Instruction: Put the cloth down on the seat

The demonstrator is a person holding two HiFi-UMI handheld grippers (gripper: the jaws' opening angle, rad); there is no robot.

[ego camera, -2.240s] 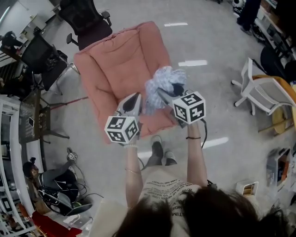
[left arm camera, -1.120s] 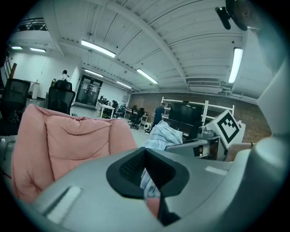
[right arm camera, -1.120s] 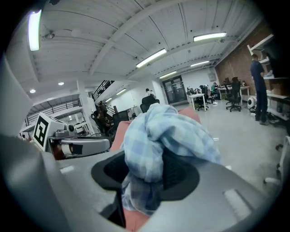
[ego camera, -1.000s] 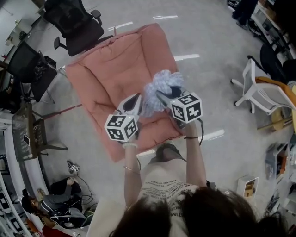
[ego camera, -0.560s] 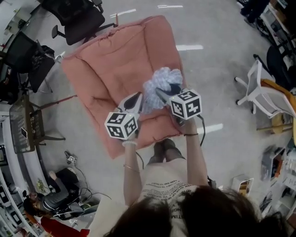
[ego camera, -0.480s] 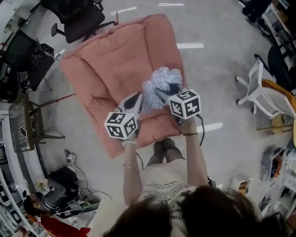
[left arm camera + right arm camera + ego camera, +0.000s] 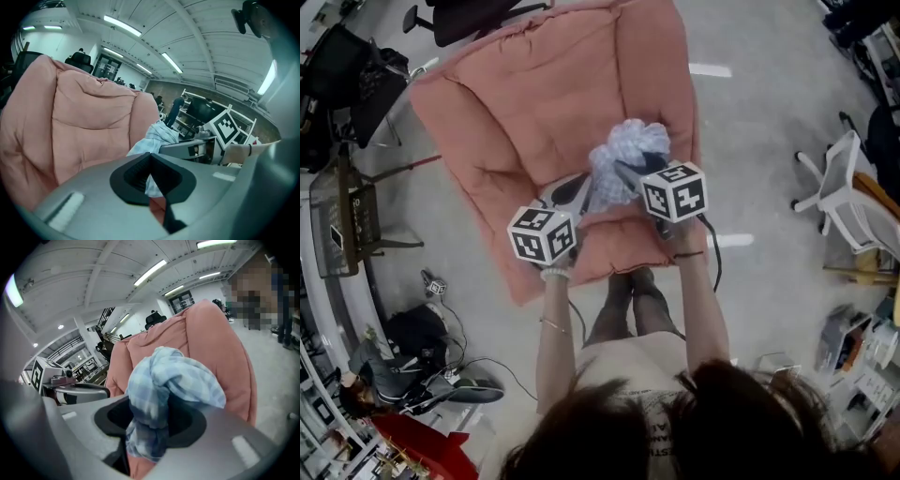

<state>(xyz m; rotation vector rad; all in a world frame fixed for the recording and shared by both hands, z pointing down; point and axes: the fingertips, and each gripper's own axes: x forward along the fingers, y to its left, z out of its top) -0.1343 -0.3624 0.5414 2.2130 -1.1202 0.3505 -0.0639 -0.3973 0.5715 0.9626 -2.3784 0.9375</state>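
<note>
From above, my right gripper [image 7: 622, 172] holds the bunched cloth [image 7: 628, 145] over the pink seat [image 7: 534, 94], with my left gripper [image 7: 574, 190] just beside it. The left gripper view shows my jaws pressed together, gripping nothing. The right gripper view shows my jaws clamped on the cloth [image 7: 164, 376], the seat behind it.

the seat [image 7: 553, 84] runs off the top edge.

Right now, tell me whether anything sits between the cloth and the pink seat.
Nothing visible does. The checked cloth, clamped in the right gripper, hangs directly above the pink seat cushion; the left gripper is beside it.
</note>
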